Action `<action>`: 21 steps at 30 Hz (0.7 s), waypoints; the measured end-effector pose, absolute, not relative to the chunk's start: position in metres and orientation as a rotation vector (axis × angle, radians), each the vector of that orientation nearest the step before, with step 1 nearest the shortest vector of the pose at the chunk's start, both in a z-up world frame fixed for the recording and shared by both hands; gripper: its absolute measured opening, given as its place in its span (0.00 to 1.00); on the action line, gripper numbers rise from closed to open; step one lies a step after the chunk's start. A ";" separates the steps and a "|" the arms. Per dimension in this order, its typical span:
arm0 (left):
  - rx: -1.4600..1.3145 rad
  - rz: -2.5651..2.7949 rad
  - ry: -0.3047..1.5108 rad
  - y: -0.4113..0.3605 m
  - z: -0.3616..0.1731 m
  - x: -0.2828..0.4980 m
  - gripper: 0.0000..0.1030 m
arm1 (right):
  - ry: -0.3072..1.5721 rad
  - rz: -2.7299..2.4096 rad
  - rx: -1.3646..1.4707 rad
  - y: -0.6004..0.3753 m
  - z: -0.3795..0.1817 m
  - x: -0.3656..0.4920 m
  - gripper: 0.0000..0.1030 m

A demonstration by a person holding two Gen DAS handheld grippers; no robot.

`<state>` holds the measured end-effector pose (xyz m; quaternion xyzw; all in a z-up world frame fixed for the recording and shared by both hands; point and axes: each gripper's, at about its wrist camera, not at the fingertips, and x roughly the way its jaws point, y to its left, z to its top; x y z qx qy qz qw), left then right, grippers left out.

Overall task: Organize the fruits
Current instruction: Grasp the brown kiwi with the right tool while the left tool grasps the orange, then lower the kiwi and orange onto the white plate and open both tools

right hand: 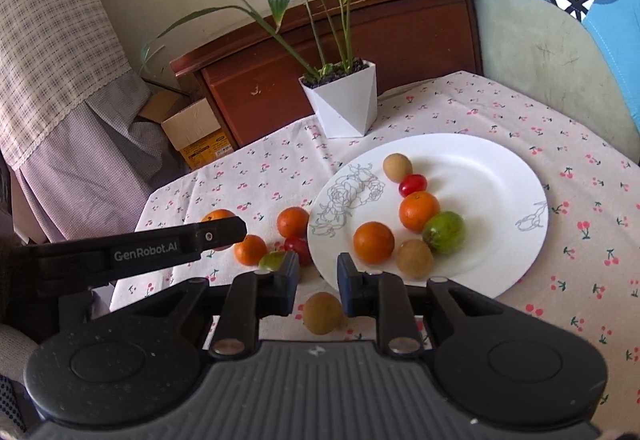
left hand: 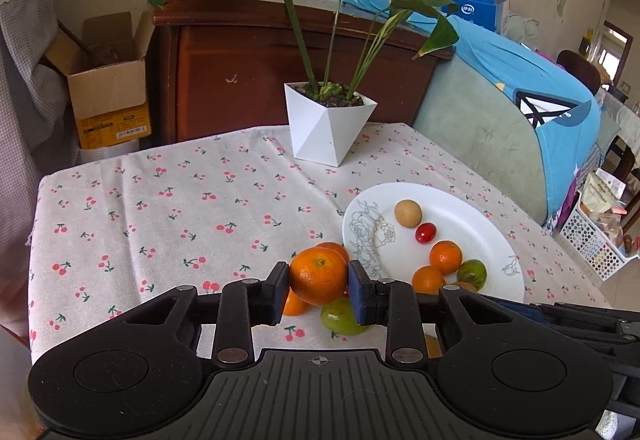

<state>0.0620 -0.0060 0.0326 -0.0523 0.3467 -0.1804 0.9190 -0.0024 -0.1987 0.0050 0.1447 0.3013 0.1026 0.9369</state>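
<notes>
The left gripper (left hand: 319,290) clamps an orange (left hand: 319,274) across its middle, above the tabletop just left of the plate (left hand: 472,208). The rind is firm yet yielding and the round fruit may roll; light pressure should suffice. The right gripper (right hand: 318,282) has narrow, empty jaws.
</notes>
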 end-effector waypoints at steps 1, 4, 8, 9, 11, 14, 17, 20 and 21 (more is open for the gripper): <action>-0.113 -0.380 0.712 -0.010 0.034 0.062 0.28 | 0.611 0.195 0.304 -0.203 0.006 -0.002 0.20; -0.118 -0.394 0.717 -0.020 0.034 0.064 0.28 | 0.620 0.164 0.334 -0.214 0.003 -0.001 0.20; -0.138 -0.385 0.716 -0.023 0.036 0.067 0.28 | 0.640 0.163 0.360 -0.222 -0.002 -0.004 0.21; -0.139 -0.382 0.711 -0.022 0.038 0.067 0.28 | 0.644 0.167 0.361 -0.223 -0.003 -0.004 0.21; -0.142 -0.373 0.702 -0.019 0.040 0.067 0.28 | 0.655 0.176 0.368 -0.224 -0.007 -0.005 0.23; -0.164 -0.359 0.700 -0.013 0.042 0.069 0.28 | 0.678 0.216 0.365 -0.217 -0.011 -0.006 0.24; -0.161 -0.346 0.697 -0.011 0.043 0.069 0.28 | 0.706 0.247 0.322 -0.203 -0.017 -0.006 0.25; -0.164 -0.347 0.705 -0.011 0.042 0.069 0.28 | 0.730 0.265 0.288 -0.191 -0.023 -0.004 0.29; -0.163 -0.347 0.706 -0.012 0.042 0.069 0.28 | 0.730 0.261 0.275 -0.188 -0.024 -0.004 0.34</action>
